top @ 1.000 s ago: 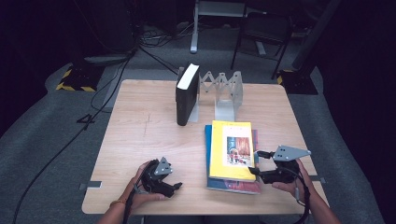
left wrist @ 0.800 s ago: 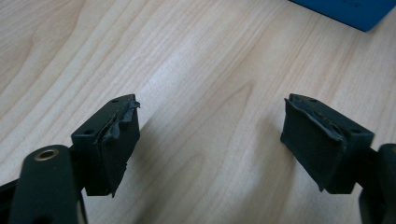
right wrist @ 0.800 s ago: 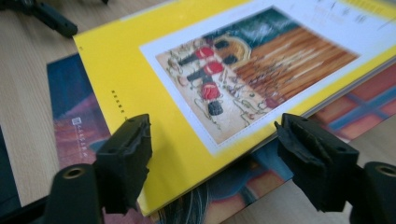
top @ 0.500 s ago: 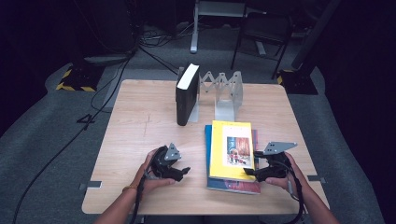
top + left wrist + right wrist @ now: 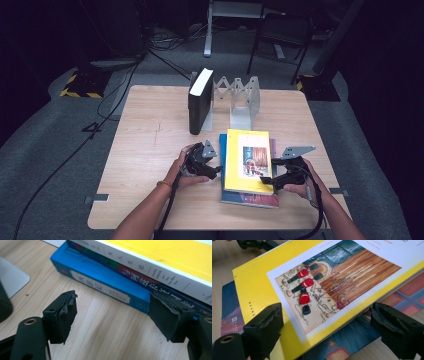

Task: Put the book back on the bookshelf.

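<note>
Two claws at lower centre of the surface [image 5: 150,130]: left claw [image 5: 216,172] apart, empty, beside stacked books; right claw [image 5: 264,181] just been opening, apart around yellow book's [image 5: 248,160] corner, atop blue book [image 5: 105,282].

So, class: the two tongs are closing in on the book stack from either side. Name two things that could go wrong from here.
1. The yellow book lies loose on top of the blue book, overhanging it; a pull by the right tongs at its corner could slide or tip it off.
2. The left tongs, open beside the spines, might catch two books together, or nudge the stack sideways across the table.
</note>
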